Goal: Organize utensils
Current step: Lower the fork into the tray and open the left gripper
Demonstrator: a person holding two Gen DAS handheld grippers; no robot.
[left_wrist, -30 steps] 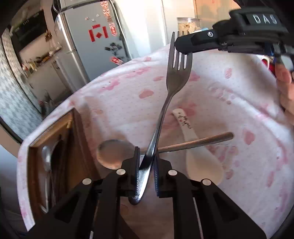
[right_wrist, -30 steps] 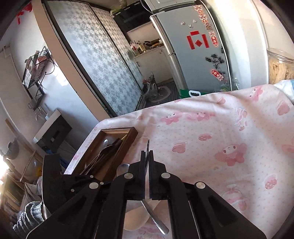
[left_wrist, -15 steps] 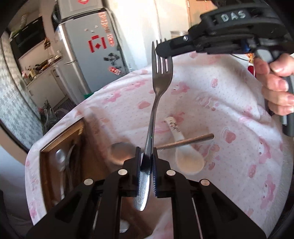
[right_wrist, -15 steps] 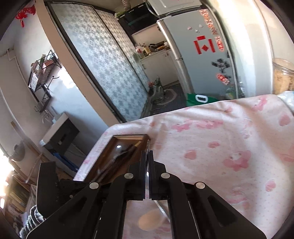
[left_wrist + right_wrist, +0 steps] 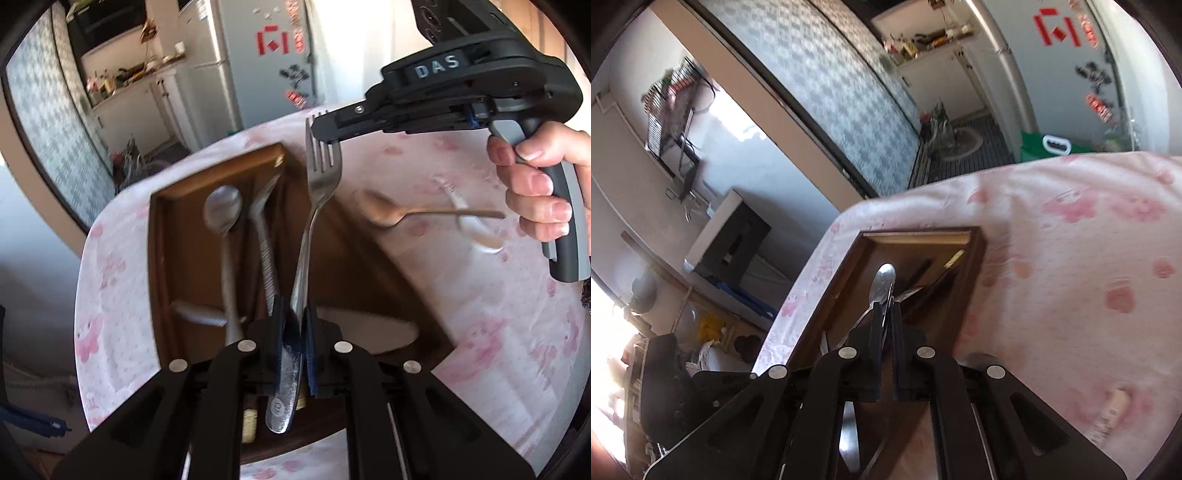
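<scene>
My left gripper (image 5: 294,325) is shut on the handle of a steel fork (image 5: 314,221), held above the brown wooden tray (image 5: 157,236). My right gripper (image 5: 327,136) pinches the fork's tines from the right; in its own view (image 5: 888,310) it is shut on them, over the tray (image 5: 975,258). The tray holds a steel spoon (image 5: 223,210) and other cutlery. A metal spoon (image 5: 384,214) and a white ceramic spoon (image 5: 469,225) lie on the pink cloth to the right.
The table has a pink patterned cloth (image 5: 517,332); its edge drops off left of the tray. A grey fridge (image 5: 258,55) and kitchen counter stand beyond. A hand (image 5: 535,184) holds the right gripper's handle.
Both grippers have carried the fork left, from above the loose spoons to above the wooden tray. The spoons on the cloth have not moved.
</scene>
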